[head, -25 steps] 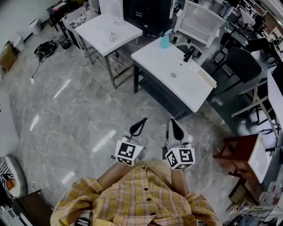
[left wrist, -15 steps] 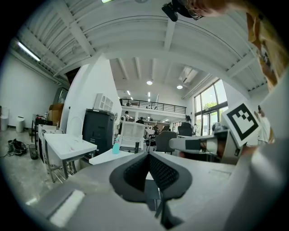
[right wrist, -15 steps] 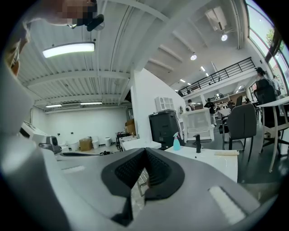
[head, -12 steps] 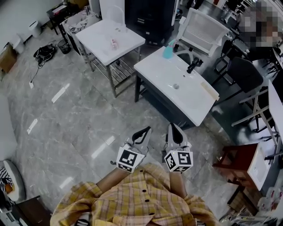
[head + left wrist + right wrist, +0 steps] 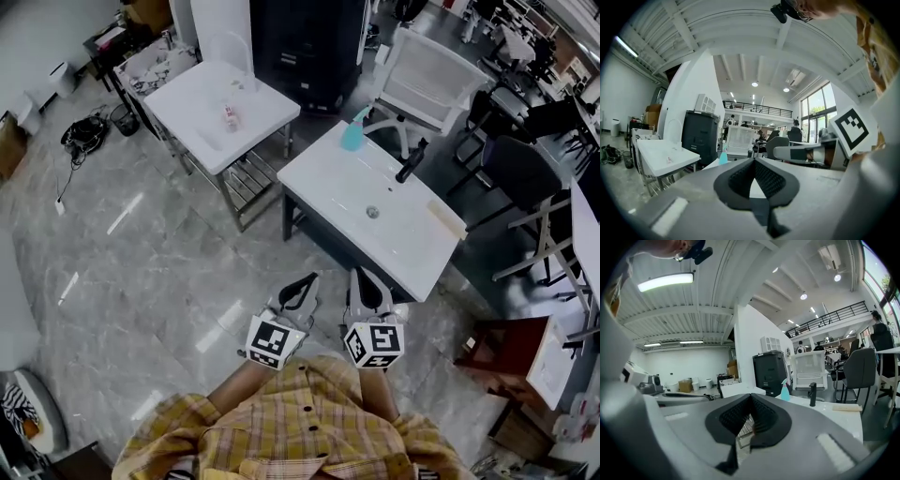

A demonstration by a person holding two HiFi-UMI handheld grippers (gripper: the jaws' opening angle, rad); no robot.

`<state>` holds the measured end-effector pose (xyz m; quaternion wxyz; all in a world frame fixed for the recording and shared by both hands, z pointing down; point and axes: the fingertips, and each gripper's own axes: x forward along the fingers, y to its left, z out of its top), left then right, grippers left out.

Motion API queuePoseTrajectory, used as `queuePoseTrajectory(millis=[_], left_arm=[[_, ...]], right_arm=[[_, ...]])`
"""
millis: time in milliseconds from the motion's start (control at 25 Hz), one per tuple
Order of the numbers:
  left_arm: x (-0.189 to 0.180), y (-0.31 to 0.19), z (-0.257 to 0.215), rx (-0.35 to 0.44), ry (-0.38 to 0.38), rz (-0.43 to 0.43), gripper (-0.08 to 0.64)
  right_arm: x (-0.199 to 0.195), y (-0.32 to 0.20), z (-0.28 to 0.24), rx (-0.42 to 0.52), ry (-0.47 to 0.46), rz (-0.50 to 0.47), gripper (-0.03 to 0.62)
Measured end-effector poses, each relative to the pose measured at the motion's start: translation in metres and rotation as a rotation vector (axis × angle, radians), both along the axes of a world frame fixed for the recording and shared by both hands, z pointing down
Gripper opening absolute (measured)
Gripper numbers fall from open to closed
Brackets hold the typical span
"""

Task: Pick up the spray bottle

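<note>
A light blue spray bottle (image 5: 352, 135) stands at the far corner of a white washbasin counter (image 5: 328, 183); it also shows small in the left gripper view as the bottle (image 5: 723, 156) and in the right gripper view as the bottle (image 5: 785, 391). My left gripper (image 5: 306, 284) and right gripper (image 5: 368, 283) are held side by side in front of my chest, short of the counter's near edge. Both have their jaws together with nothing between them.
A black tap (image 5: 409, 162) stands on the counter beside a drain hole (image 5: 372, 213). A second white basin table (image 5: 217, 108) on a metal frame stands to the left. Office chairs (image 5: 427, 75) crowd behind the counter, and a dark cabinet (image 5: 314, 42) stands at the back. A brown stool (image 5: 494, 351) is at the right.
I have walked forward: the counter and tables have come closer to both grippers, which keep their place before my chest with jaws together.
</note>
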<state>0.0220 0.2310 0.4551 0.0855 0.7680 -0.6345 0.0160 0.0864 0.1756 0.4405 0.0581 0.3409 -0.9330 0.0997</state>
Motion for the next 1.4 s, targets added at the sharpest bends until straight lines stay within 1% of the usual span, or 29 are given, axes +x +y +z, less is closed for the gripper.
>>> queuePoseTrajectory(millis=[240, 400, 520, 640, 720, 800, 960, 1400], left_arm=[[-0.030, -0.065, -0.006, 0.004, -0.014, -0.009, 0.000], [-0.048, -0.106, -0.002, -0.021, -0.011, -0.015, 0.002], [-0.057, -0.137, 0.003, -0.033, -0.010, -0.006, 0.002], [-0.064, -0.168, 0.005, -0.029, -0.033, -0.001, 0.001], [-0.070, -0.184, 0.010, -0.040, -0.040, -0.001, 0.002], [-0.075, -0.198, 0.014, -0.053, -0.035, -0.007, 0.002], [-0.082, -0.218, 0.018, -0.060, -0.079, -0.003, 0.002], [-0.088, -0.252, 0.018, -0.080, -0.104, -0.011, 0.002]], right_arm=[[-0.025, -0.060, -0.006, 0.018, 0.001, 0.010, 0.002], [-0.039, -0.099, -0.003, 0.005, -0.001, 0.015, 0.002], [-0.049, -0.129, 0.002, -0.001, 0.004, 0.018, 0.002], [-0.058, -0.159, 0.003, 0.011, 0.008, 0.027, 0.002], [-0.064, -0.175, 0.005, 0.011, 0.001, 0.030, 0.000], [-0.070, -0.189, 0.009, 0.004, -0.003, 0.029, 0.000], [-0.074, -0.210, 0.014, -0.016, -0.012, 0.038, 0.001], [-0.067, -0.235, 0.022, -0.060, -0.036, 0.090, 0.001]])
